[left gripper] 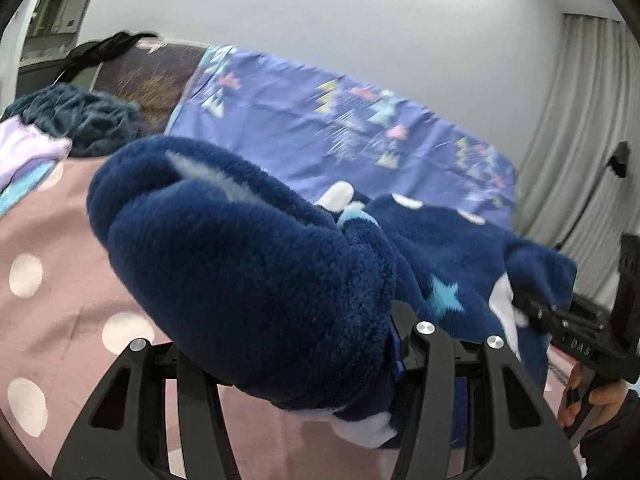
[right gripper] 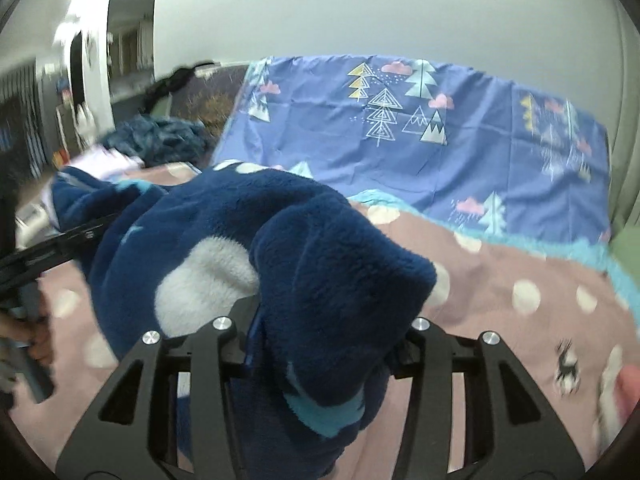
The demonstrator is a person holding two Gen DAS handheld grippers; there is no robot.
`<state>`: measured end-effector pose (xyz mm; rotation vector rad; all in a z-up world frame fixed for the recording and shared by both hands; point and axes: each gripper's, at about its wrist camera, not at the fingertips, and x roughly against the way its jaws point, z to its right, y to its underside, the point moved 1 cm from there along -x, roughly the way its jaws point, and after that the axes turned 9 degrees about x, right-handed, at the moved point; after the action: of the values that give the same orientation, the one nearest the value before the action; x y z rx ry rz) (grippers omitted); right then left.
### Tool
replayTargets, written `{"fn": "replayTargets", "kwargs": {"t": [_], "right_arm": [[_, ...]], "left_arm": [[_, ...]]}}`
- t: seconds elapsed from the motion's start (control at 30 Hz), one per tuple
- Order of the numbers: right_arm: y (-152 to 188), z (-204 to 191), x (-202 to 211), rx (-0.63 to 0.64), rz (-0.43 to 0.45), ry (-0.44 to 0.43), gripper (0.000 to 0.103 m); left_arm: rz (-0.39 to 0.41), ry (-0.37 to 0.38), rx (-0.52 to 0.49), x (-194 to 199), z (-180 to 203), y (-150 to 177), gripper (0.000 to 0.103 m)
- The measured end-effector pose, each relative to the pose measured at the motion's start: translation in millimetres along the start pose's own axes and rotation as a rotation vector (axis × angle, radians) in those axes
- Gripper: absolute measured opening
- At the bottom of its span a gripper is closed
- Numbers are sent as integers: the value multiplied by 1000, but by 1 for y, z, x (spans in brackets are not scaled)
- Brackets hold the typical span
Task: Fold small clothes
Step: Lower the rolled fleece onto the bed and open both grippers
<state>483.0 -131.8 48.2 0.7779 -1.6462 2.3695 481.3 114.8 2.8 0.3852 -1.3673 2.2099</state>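
Observation:
A navy fleece garment (left gripper: 240, 260) with white dots and light blue stars hangs bunched above the bed, stretched between both grippers. In the left wrist view a thick fold of it fills my left gripper (left gripper: 280, 344), which is shut on it, and the fingertips are buried in the pile. At the right of that view my right gripper (left gripper: 528, 308) pinches another edge of the garment. The right wrist view shows the same garment (right gripper: 320, 240) clamped in my right gripper (right gripper: 320, 328), with my left gripper (right gripper: 60, 240) holding its far end at the left.
Below lies a pink bedspread (left gripper: 60, 240) with white dots. A blue sheet printed with trees (left gripper: 320, 120) covers the far side. A crumpled dark teal cloth (left gripper: 80, 116) and a lilac cloth (left gripper: 24, 148) lie at the far left. Grey curtains (left gripper: 580, 120) hang at the right.

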Motion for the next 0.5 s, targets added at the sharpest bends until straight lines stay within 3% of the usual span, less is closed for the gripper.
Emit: {"fn": "replayTargets", "kwargs": {"t": [0.07,0.1,0.13,0.17,0.2,0.23,0.4,0.5], "right_arm": [[4,-14,-25,91,-10,93,45],[10,-19,-39,142,-23,160,50],[19,-24,-51,182,-50,232,58],[33,-29,-65,219,-97,320,74],[44,-31,-70,229,-116,359,78],[57,-27,-68,198,-113,356,77],[94,2,-22,-51,-103,202,78],[112,3,21,-121,-90,136,83]], "left_arm": [[-26,-41,17,-20,-11,5,55],[-53,-79,29,-35,-19,11,61],[-85,-110,36,-46,-27,17,64],[-150,-163,29,-61,-36,28,67],[-178,-203,12,-67,-38,37,69],[-182,-235,-11,-70,-45,47,70],[-159,-134,97,-39,-67,56,82],[-143,-114,28,-8,-52,71,88]]}}
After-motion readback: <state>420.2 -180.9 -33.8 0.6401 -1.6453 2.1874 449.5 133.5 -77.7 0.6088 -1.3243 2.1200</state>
